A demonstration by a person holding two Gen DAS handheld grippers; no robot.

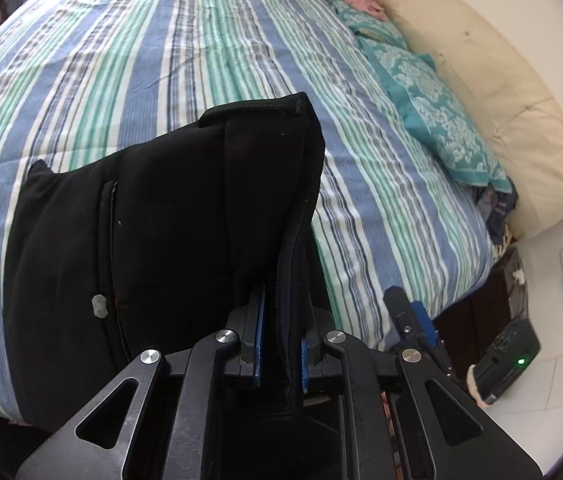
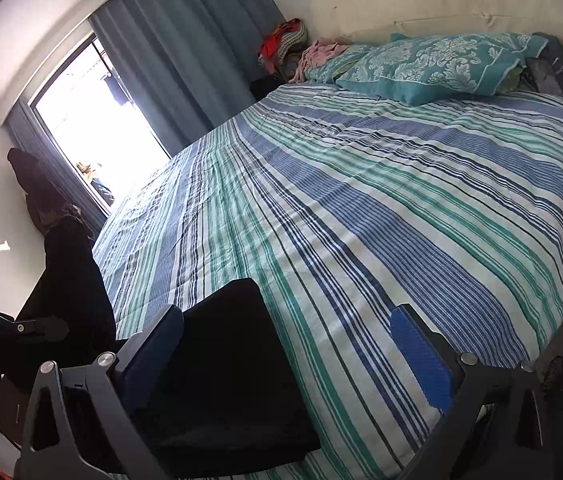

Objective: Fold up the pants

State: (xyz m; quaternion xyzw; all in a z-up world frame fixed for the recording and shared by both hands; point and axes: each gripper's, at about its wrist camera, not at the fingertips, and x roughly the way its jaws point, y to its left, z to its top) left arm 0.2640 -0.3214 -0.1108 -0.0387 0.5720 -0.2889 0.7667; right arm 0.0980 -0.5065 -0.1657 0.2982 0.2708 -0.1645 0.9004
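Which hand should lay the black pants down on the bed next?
Probably the left gripper: its fingers are already shut on the black pants, held over the striped bed. The right gripper is open and holds nothing.

A striped bed (image 2: 381, 208) carries black pants (image 1: 153, 216) near its edge and teal pillows (image 2: 429, 66) at the head

**Striped bed beside a bright window**

A bed (image 2: 361, 208) is covered with a blue, green and white striped cover. Teal patterned pillows (image 2: 433, 66) are set against a cream headboard (image 1: 481, 92). Grey-blue curtains (image 2: 185, 52) are drawn aside from a sunlit window (image 2: 93, 136). White walls are seen.
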